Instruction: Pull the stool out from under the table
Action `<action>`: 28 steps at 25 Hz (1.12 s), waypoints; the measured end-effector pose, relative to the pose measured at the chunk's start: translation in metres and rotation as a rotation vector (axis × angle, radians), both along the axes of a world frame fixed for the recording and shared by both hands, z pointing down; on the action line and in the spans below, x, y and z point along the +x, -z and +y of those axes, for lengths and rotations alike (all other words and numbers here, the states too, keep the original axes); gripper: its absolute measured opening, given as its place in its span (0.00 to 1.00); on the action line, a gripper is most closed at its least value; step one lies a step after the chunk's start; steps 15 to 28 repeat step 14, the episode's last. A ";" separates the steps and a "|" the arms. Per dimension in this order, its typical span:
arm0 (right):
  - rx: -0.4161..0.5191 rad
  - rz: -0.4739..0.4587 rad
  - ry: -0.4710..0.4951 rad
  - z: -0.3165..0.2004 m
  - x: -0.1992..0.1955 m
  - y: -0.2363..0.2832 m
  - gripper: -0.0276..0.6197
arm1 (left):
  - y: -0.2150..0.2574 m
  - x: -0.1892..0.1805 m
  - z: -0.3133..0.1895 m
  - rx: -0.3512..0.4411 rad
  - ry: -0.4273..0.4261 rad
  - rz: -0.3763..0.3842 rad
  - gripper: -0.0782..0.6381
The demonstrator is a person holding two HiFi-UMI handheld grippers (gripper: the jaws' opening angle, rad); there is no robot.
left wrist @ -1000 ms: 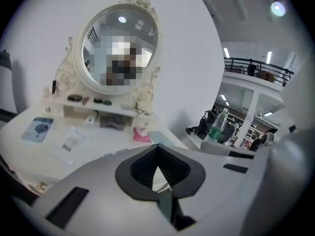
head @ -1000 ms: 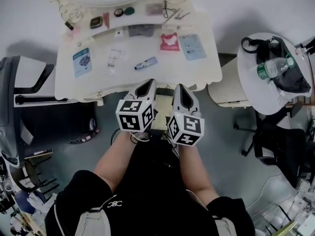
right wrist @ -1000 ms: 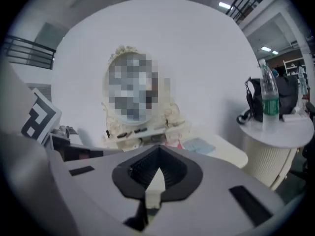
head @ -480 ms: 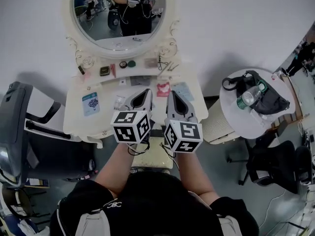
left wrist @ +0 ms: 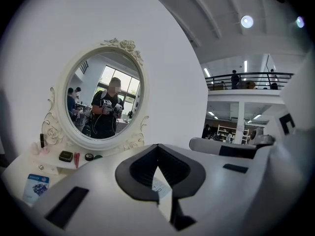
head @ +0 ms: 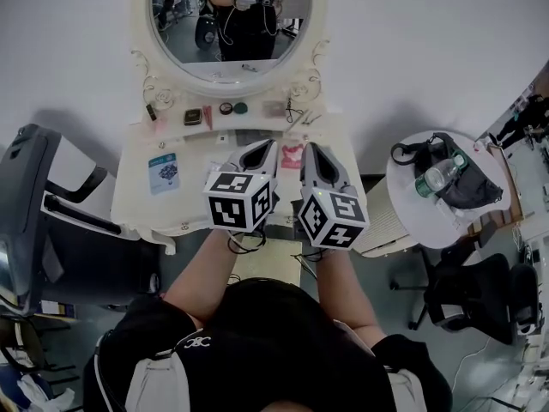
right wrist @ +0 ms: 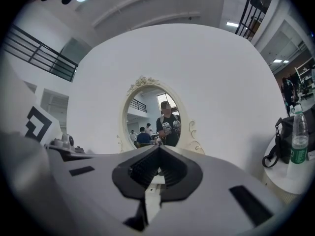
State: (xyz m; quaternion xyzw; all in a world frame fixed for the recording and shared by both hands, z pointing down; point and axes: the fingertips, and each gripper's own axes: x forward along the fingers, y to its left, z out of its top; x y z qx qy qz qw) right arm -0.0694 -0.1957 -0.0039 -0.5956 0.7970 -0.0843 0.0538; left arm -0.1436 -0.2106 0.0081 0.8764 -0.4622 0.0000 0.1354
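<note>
1. Stool (head: 264, 263) is parked at the front edge of the biggest thing here, the white dressing table (head: 137, 206). Its pale seat peeks out between the person's forearms. Can't tell how much of it is tucked under.
2. Oval mirror (head: 232, 24) stands at the back of the table, with the person reflected in it.
3. Round white side table (head: 410, 217) is off to the right, apart from the dressing table, with a black bag (head: 459, 183) and a water bottle (head: 436, 177) on it.
4. Left gripper (head: 271, 145) and right gripper (head: 308, 148) hang side by side above the tabletop, pointing at the mirror. Both have their jaws closed together with nothing in them, and neither touches the stool.
5. Small stuff on the tabletop: a blue packet (head: 165, 170) at the left and a red packet (head: 292, 155) between the two grippers' tips.
</note>
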 end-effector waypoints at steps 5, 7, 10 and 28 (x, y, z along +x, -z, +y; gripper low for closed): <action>-0.031 0.046 -0.005 -0.009 -0.008 -0.015 0.05 | -0.015 -0.006 -0.010 -0.034 -0.006 -0.028 0.11; -0.034 0.061 -0.003 -0.012 -0.012 -0.015 0.05 | -0.015 -0.007 -0.014 -0.040 -0.009 -0.035 0.11; -0.030 0.076 -0.005 -0.016 -0.014 -0.011 0.05 | -0.009 -0.007 -0.019 -0.035 -0.016 -0.036 0.11; -0.027 0.086 -0.007 -0.020 -0.015 -0.009 0.05 | -0.006 -0.006 -0.024 -0.029 -0.032 -0.031 0.11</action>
